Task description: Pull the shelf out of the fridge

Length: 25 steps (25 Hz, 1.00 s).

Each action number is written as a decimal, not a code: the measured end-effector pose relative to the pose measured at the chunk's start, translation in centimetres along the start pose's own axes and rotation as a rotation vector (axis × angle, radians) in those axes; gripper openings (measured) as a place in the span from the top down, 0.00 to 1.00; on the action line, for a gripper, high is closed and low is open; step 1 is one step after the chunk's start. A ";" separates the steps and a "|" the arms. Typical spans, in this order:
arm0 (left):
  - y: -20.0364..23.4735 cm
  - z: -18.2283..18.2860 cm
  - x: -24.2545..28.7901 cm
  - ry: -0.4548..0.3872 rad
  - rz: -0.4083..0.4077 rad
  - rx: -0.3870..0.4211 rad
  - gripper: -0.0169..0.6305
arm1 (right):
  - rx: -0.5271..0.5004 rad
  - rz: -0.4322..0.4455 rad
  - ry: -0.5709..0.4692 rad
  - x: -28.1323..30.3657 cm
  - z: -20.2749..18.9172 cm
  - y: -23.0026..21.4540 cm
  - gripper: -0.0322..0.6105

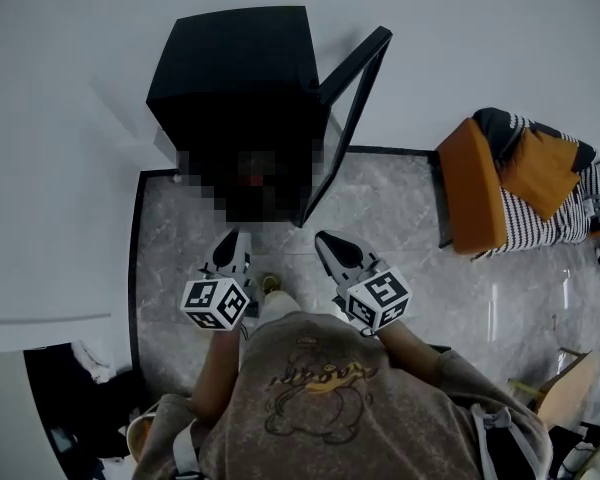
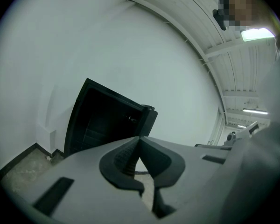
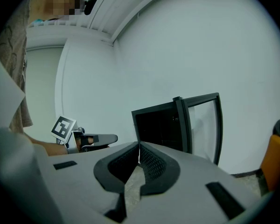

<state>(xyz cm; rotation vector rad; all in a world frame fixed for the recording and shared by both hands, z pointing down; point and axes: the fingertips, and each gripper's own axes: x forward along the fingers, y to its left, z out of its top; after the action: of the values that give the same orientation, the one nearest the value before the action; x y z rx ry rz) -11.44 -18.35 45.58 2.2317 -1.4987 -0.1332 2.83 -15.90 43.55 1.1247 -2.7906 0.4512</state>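
A small black fridge (image 1: 230,78) stands against the white wall with its glass door (image 1: 350,118) swung open to the right. Its inside is dark, and a mosaic patch covers the opening in the head view. In the left gripper view faint shelf lines (image 2: 91,134) show inside the fridge (image 2: 102,122). My left gripper (image 1: 234,238) and right gripper (image 1: 326,240) hover side by side over the floor, a short way in front of the fridge. Both are shut and hold nothing. The right gripper view shows the fridge (image 3: 161,127), its door (image 3: 203,122) and the left gripper (image 3: 91,139).
The floor (image 1: 390,218) is grey marble tile with a dark border along the wall. An orange chair (image 1: 475,193) with striped and dark cloth on it stands at the right. A cardboard box (image 1: 565,388) lies at the lower right, and dark clutter (image 1: 65,398) at the lower left.
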 end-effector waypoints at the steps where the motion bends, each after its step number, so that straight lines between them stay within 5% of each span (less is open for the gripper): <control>1: 0.2 0.1 0.3 0.003 -0.002 -0.001 0.97 | 0.002 -0.004 -0.001 0.3 0.0 -0.2 0.92; 25: 6.0 2.0 5.9 0.007 -0.032 -0.154 0.96 | 0.026 -0.059 -0.022 6.0 1.4 -2.2 0.92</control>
<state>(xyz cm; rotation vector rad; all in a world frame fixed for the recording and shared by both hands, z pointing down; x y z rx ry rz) -14.84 -26.13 47.23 2.1321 -1.3999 -0.2424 0.07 -21.83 43.96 1.2203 -2.7696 0.4732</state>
